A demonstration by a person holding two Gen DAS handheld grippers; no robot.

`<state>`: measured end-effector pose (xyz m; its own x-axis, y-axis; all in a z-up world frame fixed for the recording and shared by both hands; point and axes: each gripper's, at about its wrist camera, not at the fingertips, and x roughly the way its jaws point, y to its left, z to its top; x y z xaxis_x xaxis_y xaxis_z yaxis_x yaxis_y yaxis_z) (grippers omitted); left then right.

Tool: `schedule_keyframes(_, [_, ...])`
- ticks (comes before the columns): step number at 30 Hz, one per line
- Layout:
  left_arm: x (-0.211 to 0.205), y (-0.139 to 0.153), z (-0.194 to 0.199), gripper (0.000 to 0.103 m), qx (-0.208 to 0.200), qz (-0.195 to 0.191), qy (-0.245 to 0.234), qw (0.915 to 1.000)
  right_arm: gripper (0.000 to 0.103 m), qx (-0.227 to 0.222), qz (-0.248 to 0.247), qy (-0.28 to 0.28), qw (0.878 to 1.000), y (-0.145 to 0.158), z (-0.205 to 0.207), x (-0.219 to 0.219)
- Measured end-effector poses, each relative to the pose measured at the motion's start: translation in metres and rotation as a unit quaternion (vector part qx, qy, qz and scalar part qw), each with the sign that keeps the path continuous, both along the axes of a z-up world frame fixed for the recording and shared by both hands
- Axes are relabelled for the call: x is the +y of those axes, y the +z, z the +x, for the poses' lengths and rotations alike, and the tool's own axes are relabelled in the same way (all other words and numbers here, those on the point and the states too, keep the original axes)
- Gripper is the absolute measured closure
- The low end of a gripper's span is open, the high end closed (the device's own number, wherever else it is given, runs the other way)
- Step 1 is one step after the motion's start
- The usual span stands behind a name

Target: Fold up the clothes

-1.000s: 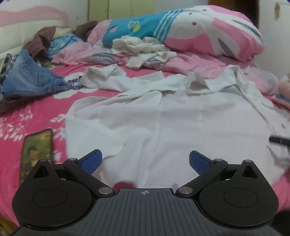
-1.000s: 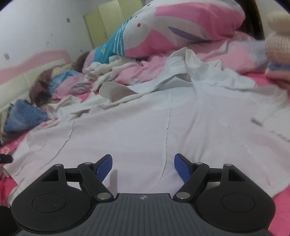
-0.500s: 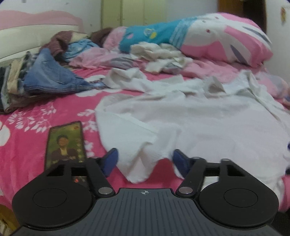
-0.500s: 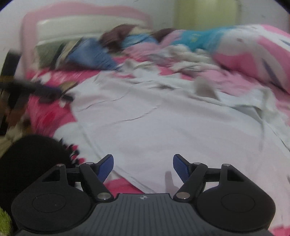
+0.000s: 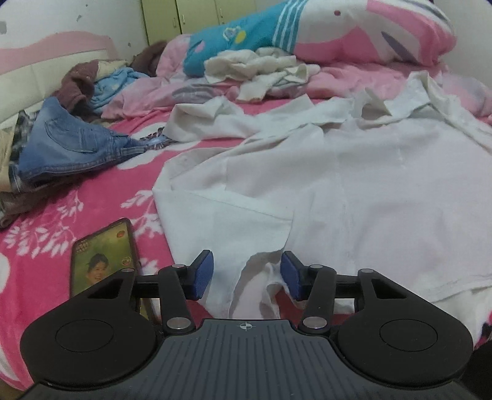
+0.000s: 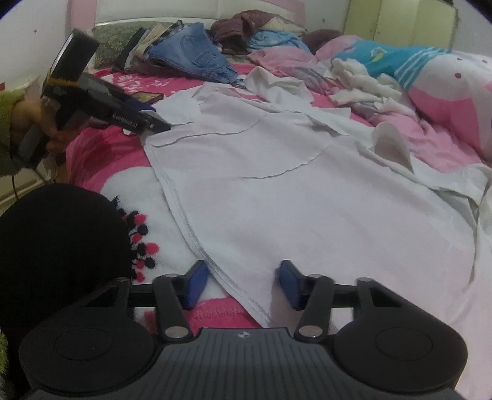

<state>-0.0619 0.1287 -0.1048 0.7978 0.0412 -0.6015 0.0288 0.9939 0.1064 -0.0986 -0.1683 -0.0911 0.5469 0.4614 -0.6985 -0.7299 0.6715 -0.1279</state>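
A white shirt [image 5: 353,184] lies spread flat on the pink floral bed sheet [image 5: 46,230], collar toward the pillows. My left gripper [image 5: 246,274] sits low at the shirt's near left corner. It is open, and a bunched flap of hem stands between its blue pads without being pinched. In the right wrist view the shirt [image 6: 276,190] runs diagonally, and my right gripper [image 6: 243,285] is open with the stitched hem edge lying between its fingers. The left gripper [image 6: 153,124] also shows there, held in a hand, its tips at the shirt's far corner.
A phone [image 5: 103,255] with its screen lit lies on the sheet just left of the left gripper. Jeans [image 5: 70,147] and other heaped clothes sit at the far left. A crumpled white garment [image 5: 261,67] and a big pillow [image 5: 353,27] lie behind. A dark rounded shape [image 6: 61,246] fills the lower left.
Both grippers have come down to the shirt's near hem and their fingers have drawn closer together. The right view has swung left, bringing the left gripper and the hand into sight.
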Motion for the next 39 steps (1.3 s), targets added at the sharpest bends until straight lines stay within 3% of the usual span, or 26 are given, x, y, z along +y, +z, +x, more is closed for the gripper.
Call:
schedule_keyframes(2, [0.005,0.001,0.0,0.081,-0.001,-0.024,0.003,0.9997,0.092,-0.002,0.003,-0.02,1.0,0.003,0.003,-0.002])
schedule_keyframes(4, [0.013,0.005,0.001,0.091,0.001,-0.055,0.022,0.9983,0.103,-0.008,0.009,-0.043,0.999,0.008,0.005,-0.007])
schedule_keyframes(10, [0.03,0.018,-0.01,0.101,-0.002,-0.111,0.06,0.992,0.103,-0.03,0.013,-0.089,0.995,0.025,-0.005,-0.036])
schedule_keyframes(14, [0.042,0.032,-0.029,0.102,-0.011,-0.154,0.077,0.985,0.103,-0.044,0.012,-0.11,0.993,0.041,-0.021,-0.058])
schedule_keyframes(19, [0.044,0.035,-0.049,0.102,0.006,-0.189,0.076,0.9791,0.103,-0.038,-0.003,-0.126,0.991,0.044,-0.045,-0.078])
schedule_keyframes(24, [0.04,0.02,-0.056,0.103,0.038,-0.187,0.09,0.9774,0.103,-0.023,-0.015,-0.128,0.991,0.03,-0.057,-0.083])
schedule_keyframes(30, [0.038,0.01,-0.063,0.103,0.059,-0.145,0.102,0.9824,0.103,-0.009,-0.037,-0.129,0.991,0.005,-0.065,-0.082])
schedule_keyframes(33, [0.033,0.009,-0.066,0.103,0.056,-0.123,0.102,0.9855,0.103,-0.006,-0.03,-0.131,0.991,0.004,-0.066,-0.083])
schedule_keyframes(39, [0.037,0.011,-0.075,0.103,0.066,-0.136,0.091,0.9842,0.103,-0.012,-0.026,-0.129,0.991,0.017,-0.072,-0.086])
